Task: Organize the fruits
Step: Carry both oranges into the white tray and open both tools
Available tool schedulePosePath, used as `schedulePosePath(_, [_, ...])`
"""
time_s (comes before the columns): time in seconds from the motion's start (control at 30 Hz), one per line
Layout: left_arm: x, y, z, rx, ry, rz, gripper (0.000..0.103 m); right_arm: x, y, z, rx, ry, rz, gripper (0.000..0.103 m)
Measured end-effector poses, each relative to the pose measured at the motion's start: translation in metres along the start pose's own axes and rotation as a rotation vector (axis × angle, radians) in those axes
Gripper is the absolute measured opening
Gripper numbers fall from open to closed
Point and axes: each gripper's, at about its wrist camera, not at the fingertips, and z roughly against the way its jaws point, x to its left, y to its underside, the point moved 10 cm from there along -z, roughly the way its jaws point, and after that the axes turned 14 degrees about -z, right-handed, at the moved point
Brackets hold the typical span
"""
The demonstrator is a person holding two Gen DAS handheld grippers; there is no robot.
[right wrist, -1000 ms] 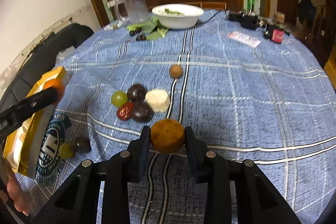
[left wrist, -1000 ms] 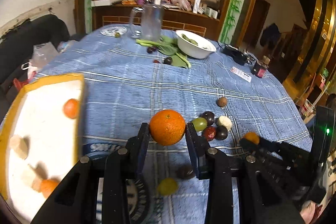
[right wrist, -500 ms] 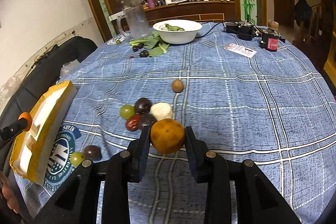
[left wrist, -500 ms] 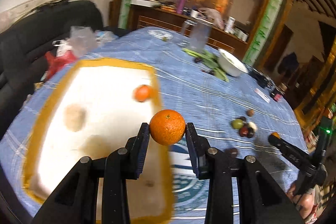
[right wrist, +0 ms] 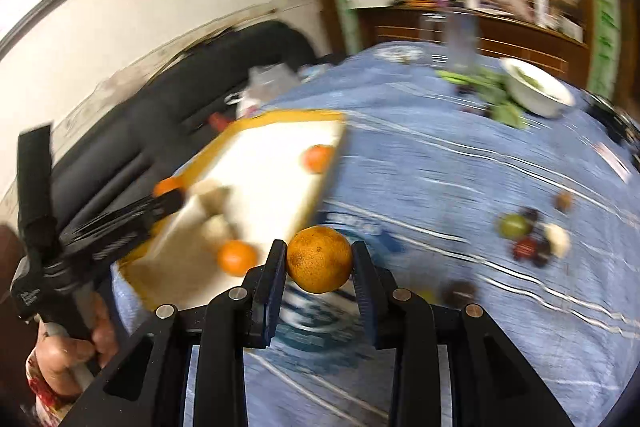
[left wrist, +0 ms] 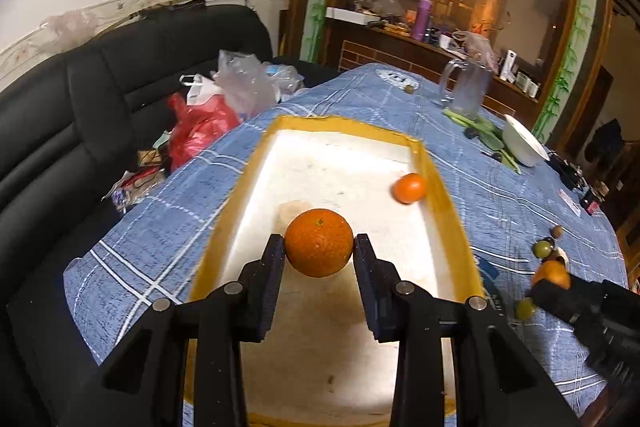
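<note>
My left gripper (left wrist: 319,247) is shut on a bright orange (left wrist: 319,242) and holds it above the white tray with the yellow rim (left wrist: 440,187). A small orange (left wrist: 409,187) lies at the tray's far right. My right gripper (right wrist: 319,259) is shut on a duller orange (right wrist: 319,258) and holds it above the blue cloth just right of the tray (right wrist: 280,147). In the right wrist view two more oranges (right wrist: 236,257) (right wrist: 318,158) and pale pieces lie in the tray. A cluster of small fruits (right wrist: 532,239) lies on the cloth to the right.
A white bowl (right wrist: 536,91) with greens and a glass jug (left wrist: 464,91) stand at the table's far side. A black sofa (left wrist: 100,87) with plastic bags (left wrist: 224,99) is left of the table. A green grape (left wrist: 525,308) lies near the tray.
My left gripper has carried its orange further over the tray. My right gripper has swung left with its orange, from above the fruit cluster towards the tray.
</note>
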Motion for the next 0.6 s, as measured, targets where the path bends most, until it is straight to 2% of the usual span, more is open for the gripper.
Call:
schedulePosePath(0.17, [0.015, 0.007, -0.008, 0.022, -0.001, 0.028, 0.035, 0.039, 0.006, -0.037, 0.048, 0.007, 0.074, 0.036])
schedulePosePath(0.37, [0.026, 0.014, -0.015, 0.032, 0.017, 0.069, 0.035, 0.049, 0.009, -0.072, 0.071, 0.053, 0.112, 0.036])
schedulePosePath(0.5, [0.028, 0.013, -0.012, 0.017, 0.009, 0.065, 0.053, 0.049, 0.007, -0.084, 0.082, 0.063, 0.099, 0.042])
schedulePosePath(0.57, [0.028, 0.010, -0.008, 0.006, 0.003, 0.061, 0.056, 0.050, 0.004, -0.083, 0.072, 0.061, 0.096, 0.050])
schedulePosePath(0.6, [0.028, 0.007, -0.006, -0.001, 0.003, 0.062, 0.059, 0.050, 0.003, -0.080, 0.066, 0.057, 0.093, 0.050])
